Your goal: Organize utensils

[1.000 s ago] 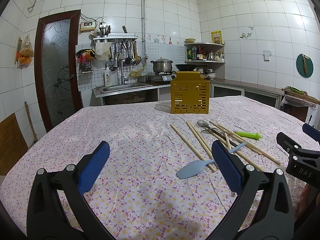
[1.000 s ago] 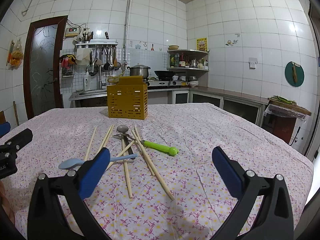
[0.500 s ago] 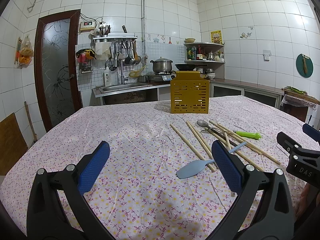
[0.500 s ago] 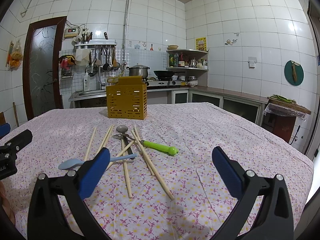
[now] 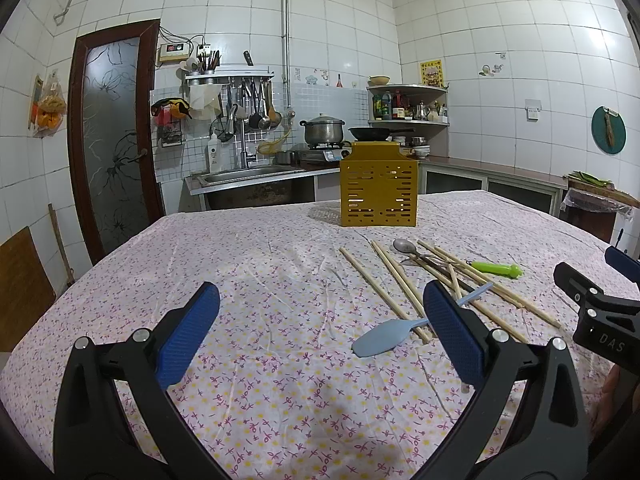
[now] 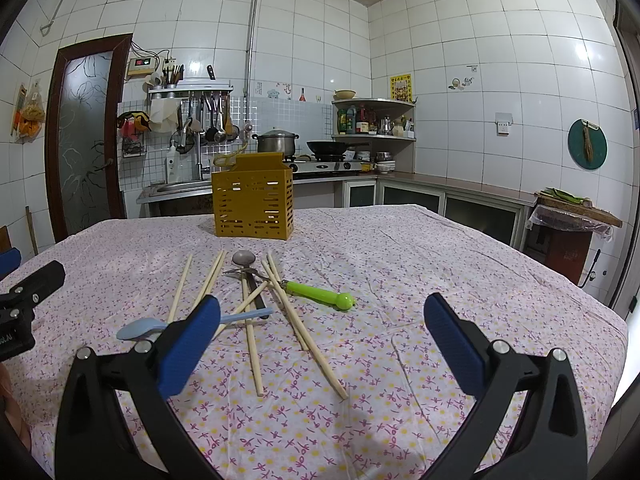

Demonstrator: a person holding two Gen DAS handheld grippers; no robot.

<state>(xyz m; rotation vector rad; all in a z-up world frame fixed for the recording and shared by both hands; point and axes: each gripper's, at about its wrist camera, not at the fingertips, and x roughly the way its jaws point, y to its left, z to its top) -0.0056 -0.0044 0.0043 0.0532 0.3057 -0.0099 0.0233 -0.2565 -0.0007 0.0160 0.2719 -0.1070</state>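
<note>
We have not started: all utensils lie before the yellow holder, both grippers' fingers spread, empty

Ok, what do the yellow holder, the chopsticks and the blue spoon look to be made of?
Holder: likely matte moulded plastic, uniform mustard colour with punched slots. Chopsticks: pale, unvarnished-looking wood or bamboo. Blue spoon: probably plastic or silicone, flat pastel colour without shine.
</note>
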